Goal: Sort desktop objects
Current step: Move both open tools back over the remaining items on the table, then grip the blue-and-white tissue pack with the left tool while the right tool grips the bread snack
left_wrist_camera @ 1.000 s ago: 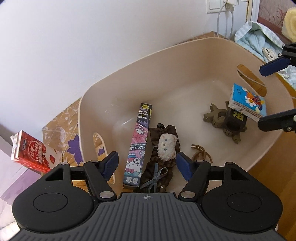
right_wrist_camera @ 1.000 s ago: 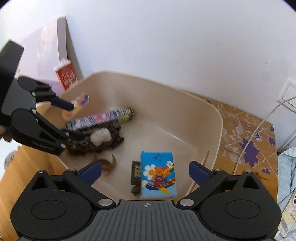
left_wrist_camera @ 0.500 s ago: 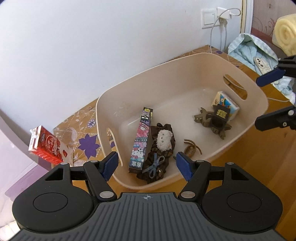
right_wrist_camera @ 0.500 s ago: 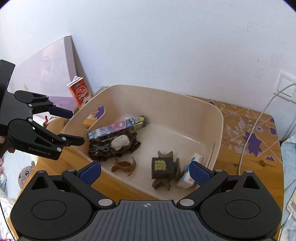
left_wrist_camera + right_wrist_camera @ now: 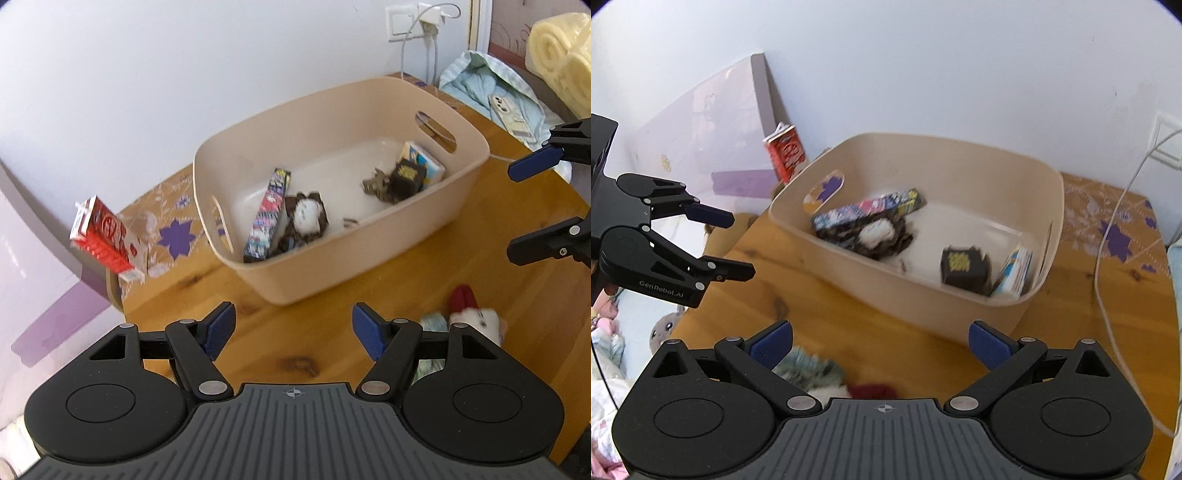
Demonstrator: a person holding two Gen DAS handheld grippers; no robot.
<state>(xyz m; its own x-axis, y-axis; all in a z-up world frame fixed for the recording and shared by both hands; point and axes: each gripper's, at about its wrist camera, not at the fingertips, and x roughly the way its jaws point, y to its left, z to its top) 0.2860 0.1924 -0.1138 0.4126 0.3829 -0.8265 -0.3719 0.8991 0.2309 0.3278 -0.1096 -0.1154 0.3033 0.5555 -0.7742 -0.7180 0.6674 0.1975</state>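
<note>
Presently, a beige plastic basket point(image 5: 424, 229) is seen at the centre of the left wrist view, resting on the wooden tabletop point(image 5: 314, 347). Inside it, a long cartoon-printed box point(image 5: 266, 216) is laid flat, its long axis running from the lower left of the basket floor up toward the upper right. Just beside it, touching its right side, a brown plush item with a white patch point(image 5: 306, 219) is found. Further right, a black cube with yellow lettering point(image 5: 406, 177) is set against a blue illustrated packet point(image 5: 424, 164), which is leaned on edge at the basket's right wall.

The left gripper point(image 5: 291, 328) is held wide open over bare tabletop below the basket, with nothing between its blue pads. The right gripper point(image 5: 881, 343) is likewise spread wide and empty; in the right wrist view, a blurred plush toy with a dark red part point(image 5: 827, 380) lies on the tabletop just in front of it. A red snack box point(image 5: 105, 236) stands tilted at the left of the left wrist view.
</note>
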